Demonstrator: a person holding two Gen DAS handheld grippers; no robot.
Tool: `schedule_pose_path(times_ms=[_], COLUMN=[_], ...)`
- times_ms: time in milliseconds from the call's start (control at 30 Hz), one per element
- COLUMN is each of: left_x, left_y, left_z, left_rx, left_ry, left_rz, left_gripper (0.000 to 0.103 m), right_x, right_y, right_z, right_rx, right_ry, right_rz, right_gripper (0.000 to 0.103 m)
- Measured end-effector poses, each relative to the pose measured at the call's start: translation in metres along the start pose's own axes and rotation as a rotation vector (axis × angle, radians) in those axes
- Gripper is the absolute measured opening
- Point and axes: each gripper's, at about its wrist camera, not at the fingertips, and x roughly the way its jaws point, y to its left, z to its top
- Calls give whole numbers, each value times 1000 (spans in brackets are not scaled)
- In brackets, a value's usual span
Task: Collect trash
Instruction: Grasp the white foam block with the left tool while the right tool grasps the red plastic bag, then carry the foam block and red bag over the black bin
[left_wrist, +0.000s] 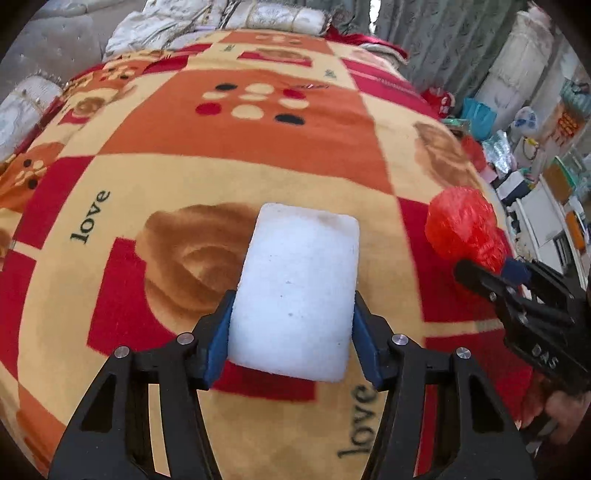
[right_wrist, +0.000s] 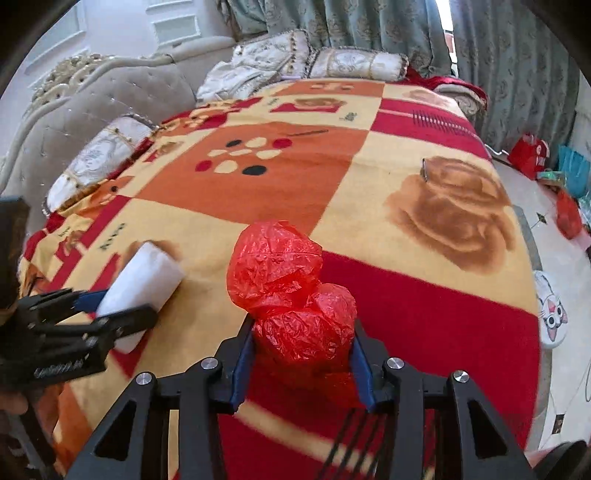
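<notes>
On the left, the left gripper (left_wrist: 291, 314) has its jaws clamped on a white foam block (left_wrist: 297, 291), one blue pad pressed to each long side near the block's near end. The block's long axis runs straight out from the jaws, away from the camera, and it appears lifted just above the patterned blanket (left_wrist: 221, 155) that covers the bed; whether its far end touches the cloth cannot be told. To the right, the right gripper (right_wrist: 301, 354) has its jaws closed on a crumpled red plastic bag (right_wrist: 291, 295), gripping the lower lump while the larger bulge stands up and forward beyond the pads. In the left wrist view the bag sits well to the right of the block, near the bed's right edge, with the two grippers side by side and apart. Both pieces of trash look already picked up, so the coming move is probably a carry to some bin, which is not in view. The floor and clutter lie off the bed's right side, so the right hand seems nearer to that side.
</notes>
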Motion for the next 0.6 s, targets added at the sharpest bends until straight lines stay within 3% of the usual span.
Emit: schedule_pose_path(times_ms=[267, 600], left_x=[-43, -71], left_y=[-49, -109], left_z=[-30, -66], left_rx=[72, 160], left_ry=[-60, -105], left_rz=[-30, -48], left_gripper=[57, 57], right_x=[-64, -112], right_y=[-6, -25], right_z=[-49, -99], right_rx=[114, 197], right_ry=[-31, -49], right_rz=[13, -53], right_gripper=[44, 45])
